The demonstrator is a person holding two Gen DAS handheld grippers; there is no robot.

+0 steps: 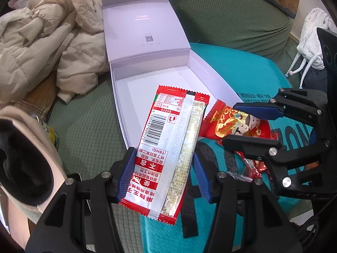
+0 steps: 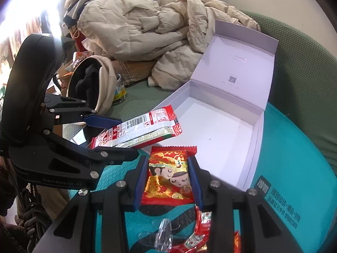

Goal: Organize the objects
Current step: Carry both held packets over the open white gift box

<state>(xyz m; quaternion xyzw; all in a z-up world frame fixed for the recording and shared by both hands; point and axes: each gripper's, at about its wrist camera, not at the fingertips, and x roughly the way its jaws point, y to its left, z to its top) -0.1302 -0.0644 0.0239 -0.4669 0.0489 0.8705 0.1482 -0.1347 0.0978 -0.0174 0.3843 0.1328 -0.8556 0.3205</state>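
A: Left wrist view: left gripper [image 1: 164, 177] clamped across the near half of the long snack packet [image 1: 168, 147]. Packet juts forward over the near edge of the open white box [image 1: 210, 78], far end above the box floor, not resting in it yet.

B: Handling?

A: Light, thin foil film, floppy and slick (probably sags past the pads). Grip mid-width across the flat faces, not the crimped ends.

B: Axis?

A: Long axis runs straight away from the gripper toward the box lid, barcode side up.

B: Other side?

A: Right gripper [image 2: 167, 181] pinched on the red wedding candy pouch [image 2: 168, 179], short and crinkly, top pointing at the box, hovering over the teal bag [image 2: 294, 168] beside the box's near corner.
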